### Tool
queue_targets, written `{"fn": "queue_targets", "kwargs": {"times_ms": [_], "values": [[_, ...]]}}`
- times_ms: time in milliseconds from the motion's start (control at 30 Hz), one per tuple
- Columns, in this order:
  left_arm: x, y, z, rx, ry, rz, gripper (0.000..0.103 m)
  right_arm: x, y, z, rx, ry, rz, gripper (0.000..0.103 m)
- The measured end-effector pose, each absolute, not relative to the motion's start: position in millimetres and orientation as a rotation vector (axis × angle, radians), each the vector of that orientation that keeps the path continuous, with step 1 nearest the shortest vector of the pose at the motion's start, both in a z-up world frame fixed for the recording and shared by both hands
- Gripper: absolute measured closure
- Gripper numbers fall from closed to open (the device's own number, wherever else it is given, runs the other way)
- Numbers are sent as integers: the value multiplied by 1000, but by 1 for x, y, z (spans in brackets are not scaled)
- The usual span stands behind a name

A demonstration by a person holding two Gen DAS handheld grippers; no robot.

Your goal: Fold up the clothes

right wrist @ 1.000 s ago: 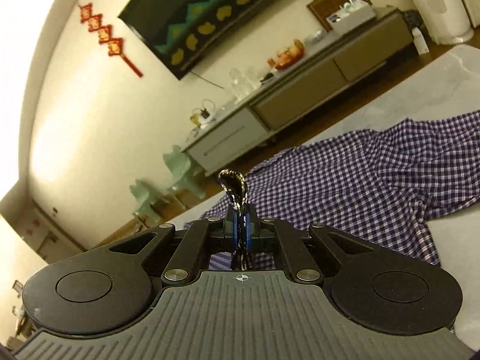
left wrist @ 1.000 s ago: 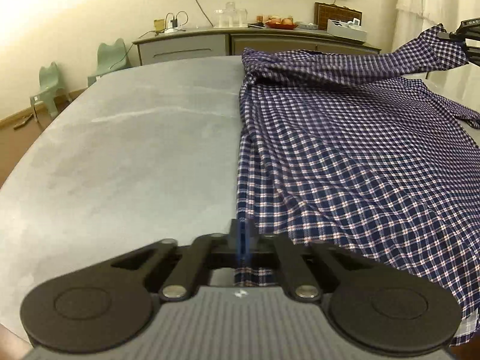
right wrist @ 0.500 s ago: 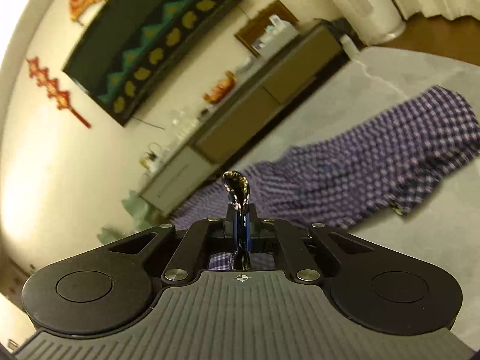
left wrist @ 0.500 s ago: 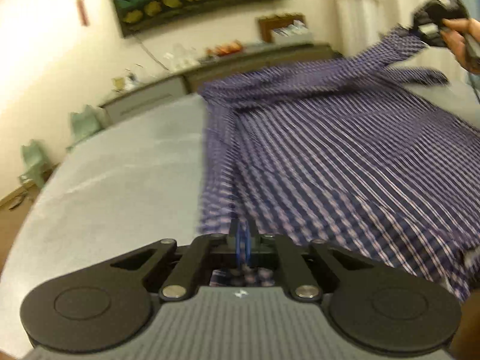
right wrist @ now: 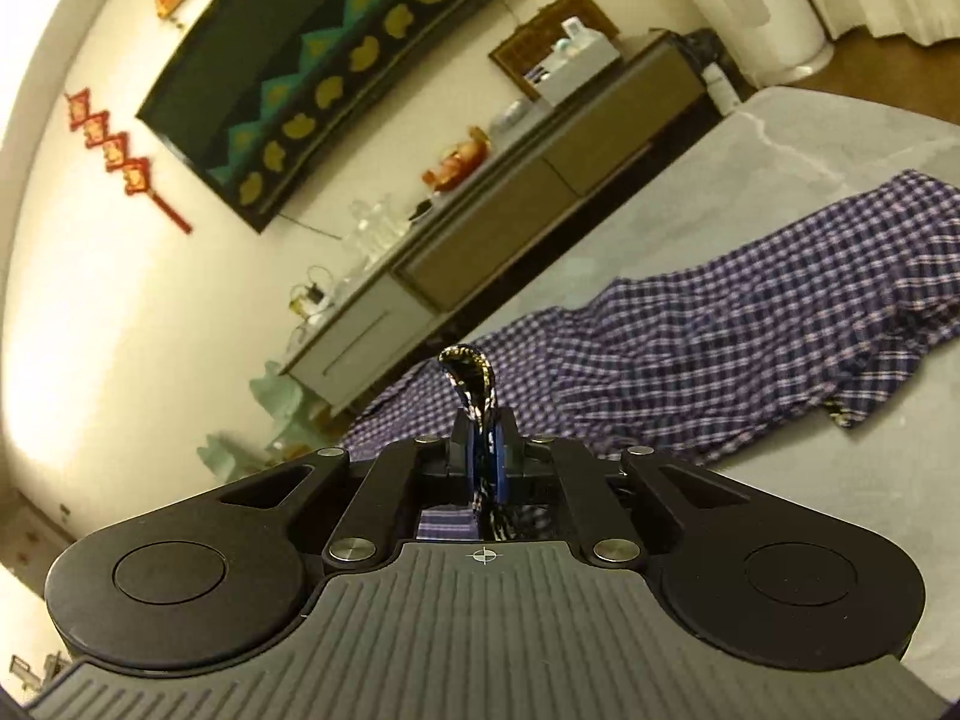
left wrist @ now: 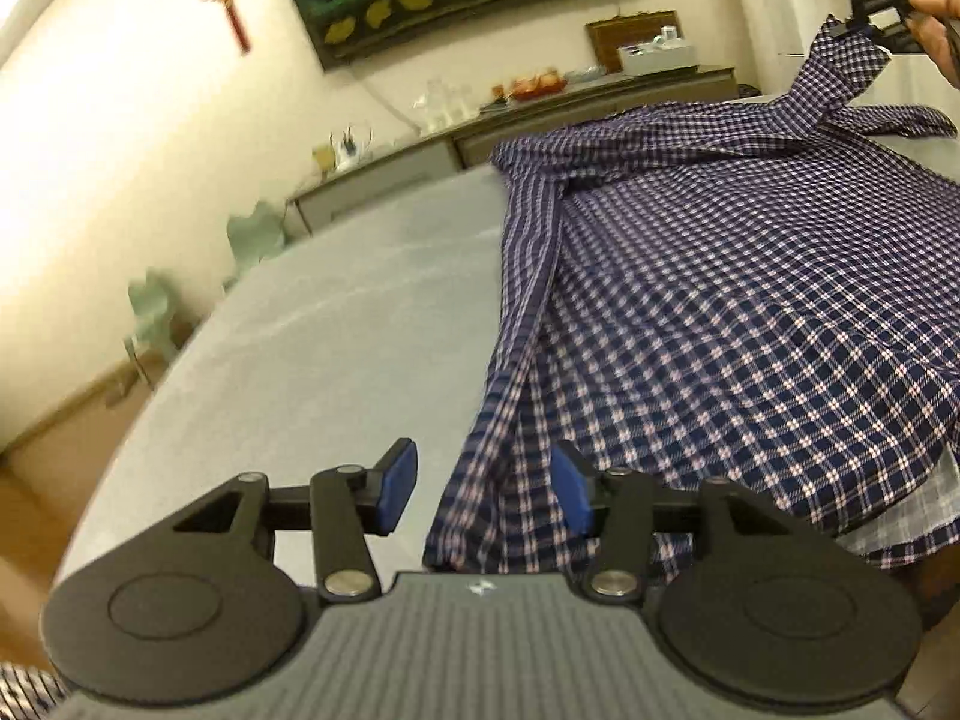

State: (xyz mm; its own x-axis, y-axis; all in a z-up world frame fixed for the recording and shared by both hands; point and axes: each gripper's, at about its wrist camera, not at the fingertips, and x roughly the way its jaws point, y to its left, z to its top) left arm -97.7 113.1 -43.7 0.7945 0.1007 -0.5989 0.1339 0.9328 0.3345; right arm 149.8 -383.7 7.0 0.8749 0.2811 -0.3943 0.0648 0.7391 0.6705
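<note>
We are letting go with our left gripper: its jaws have just been opening, and the checked shirt hem is lying loose between them on the grey counter. Our right gripper is clenching a raised shirt corner, so the spreading step looks nearly finished.

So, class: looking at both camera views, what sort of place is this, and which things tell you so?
Most likely a home living or dining room: a long grey-and-tan sideboard carrying glass jars and fruit, a dark framed wall hanging, red hanging knot decorations, and a blue checked shirt spread over a grey table.
</note>
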Motion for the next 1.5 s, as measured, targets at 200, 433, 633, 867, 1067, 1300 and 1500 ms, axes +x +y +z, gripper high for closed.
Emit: {"fn": "queue_targets", "kwargs": {"times_ms": [200, 433, 633, 867, 1067, 1300, 1500], "values": [[-99, 104, -19, 388, 715, -55, 101, 153, -379, 16, 723, 466, 122, 97], [-104, 59, -37, 567, 748, -188, 101, 168, -381, 3, 630, 551, -13, 85], [-110, 60, -42, 589, 672, -199, 94, 142, -334, 36, 358, 425, -268, 47], [-116, 68, -47, 586, 604, -154, 77, 164, -186, 35, 446, 616, 451, 44], [-112, 68, -45, 570, 612, -172, 100, 241, -64, -39, 427, 898, 609, 44], [-116, 50, -54, 635, 626, -270, 101, 309, -25, -71, 349, 912, 483, 98], [-105, 33, -69, 732, 588, -295, 100, 337, -17, -71, 283, 882, 452, 99]]}}
